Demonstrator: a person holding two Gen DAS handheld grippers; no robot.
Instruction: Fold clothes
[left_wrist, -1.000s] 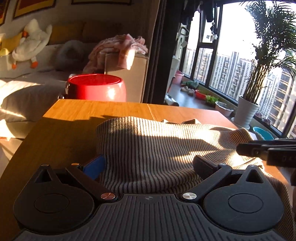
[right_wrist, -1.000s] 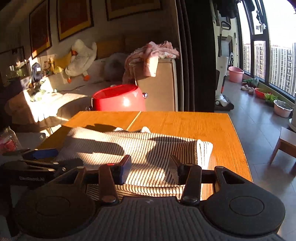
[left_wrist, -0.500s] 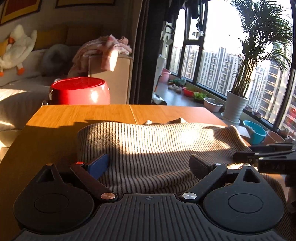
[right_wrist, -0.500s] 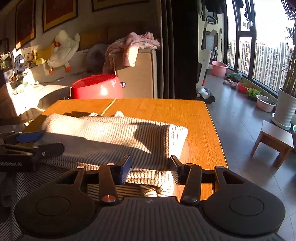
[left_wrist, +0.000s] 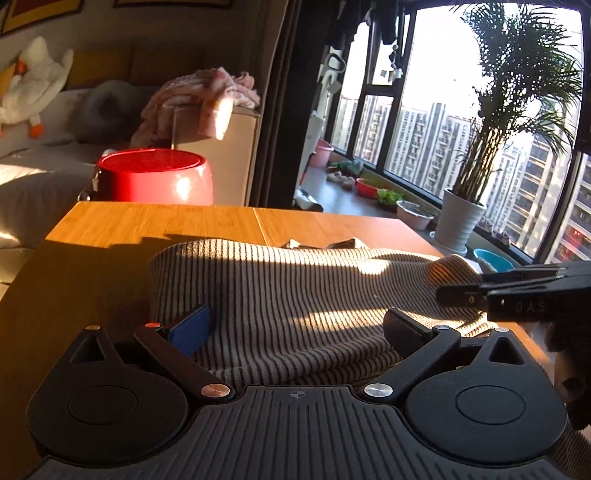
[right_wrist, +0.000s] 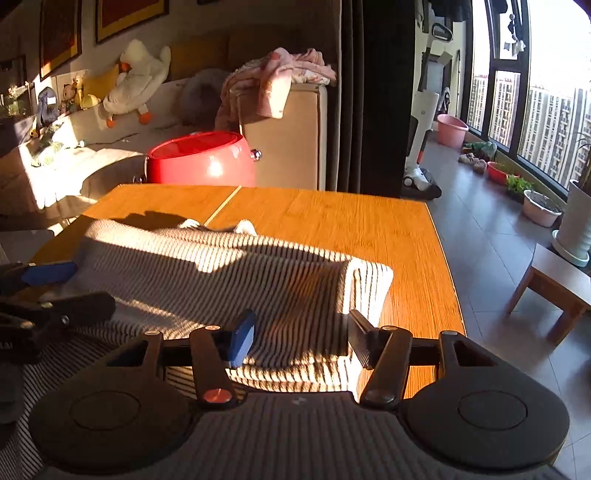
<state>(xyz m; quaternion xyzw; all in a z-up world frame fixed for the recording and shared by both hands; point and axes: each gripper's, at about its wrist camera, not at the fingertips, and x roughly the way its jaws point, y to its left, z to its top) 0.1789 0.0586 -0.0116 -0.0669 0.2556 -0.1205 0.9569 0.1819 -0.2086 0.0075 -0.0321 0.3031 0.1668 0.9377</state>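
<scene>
One striped knit sweater (left_wrist: 295, 295) lies folded on the wooden table (left_wrist: 147, 225), its long axis running left to right across both views, one folded end toward the table's right edge. Two grippers hang over its near edge — the left gripper (left_wrist: 295, 328) spread wide, the right gripper (right_wrist: 301, 336) open less far — neither clamping cloth. One red tub (right_wrist: 201, 162) stands beyond the table.

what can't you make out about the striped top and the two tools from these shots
- Near hem of the striped garment: hidden in both wrist views behind the tool bodies.
- Left tool: fingers wide apart; whether they touch the cloth is unclear.
- Right tool: open; same doubt, its fingers cover the fold edge.
- Garment type: sleeves and collar folded under; only two small bits show at the far edge.
- Table near edge: cut off by the bottom of the frame.
</scene>
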